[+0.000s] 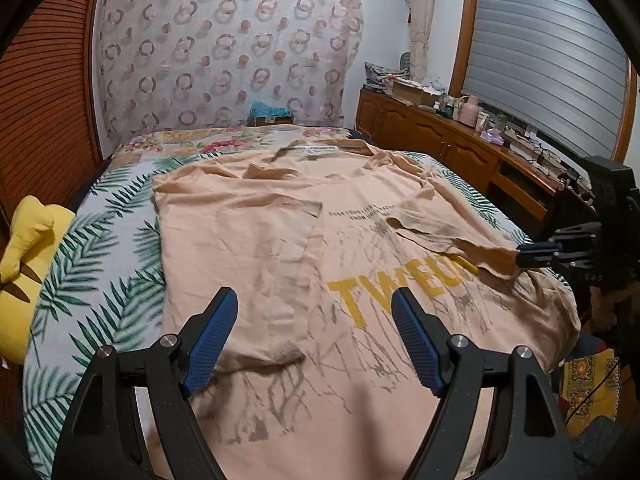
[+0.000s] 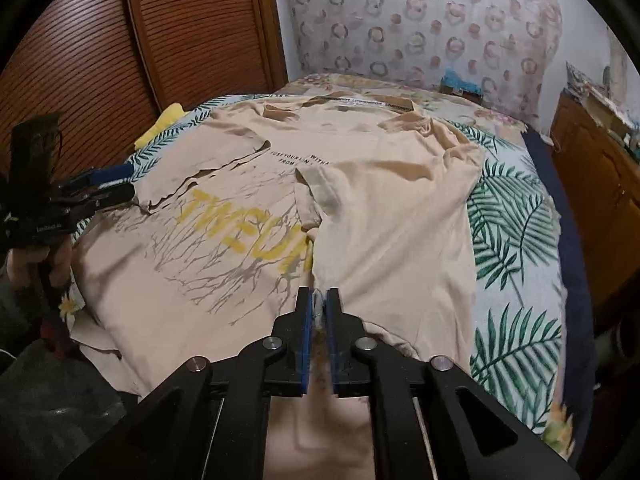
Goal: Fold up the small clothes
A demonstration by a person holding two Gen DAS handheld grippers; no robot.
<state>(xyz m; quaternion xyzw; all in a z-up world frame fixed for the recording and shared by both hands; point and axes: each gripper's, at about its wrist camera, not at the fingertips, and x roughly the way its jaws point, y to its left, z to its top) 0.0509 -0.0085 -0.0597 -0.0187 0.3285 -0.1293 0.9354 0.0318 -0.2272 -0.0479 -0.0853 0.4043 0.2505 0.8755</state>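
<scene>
Peach cotton T-shirt point(image 1: 248, 248), part-folded on leaf-print bedspread point(image 1: 100, 264), judged light and limp: grip at edges; right gripper point(image 2: 319, 312) nips its fabric, left gripper point(image 1: 314, 336) gapes wide above.

we see a soft matt cloth t-shirt point(image 1: 256, 240) on the leaf-print cotton sheet point(image 1: 100, 264); beside the sheet, glossy wood cabinets point(image 1: 436, 136).

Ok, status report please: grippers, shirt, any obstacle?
Left gripper open, over shirt. Right gripper shut on shirt. Shirt on bed, one side folded in. Path clear.
</scene>
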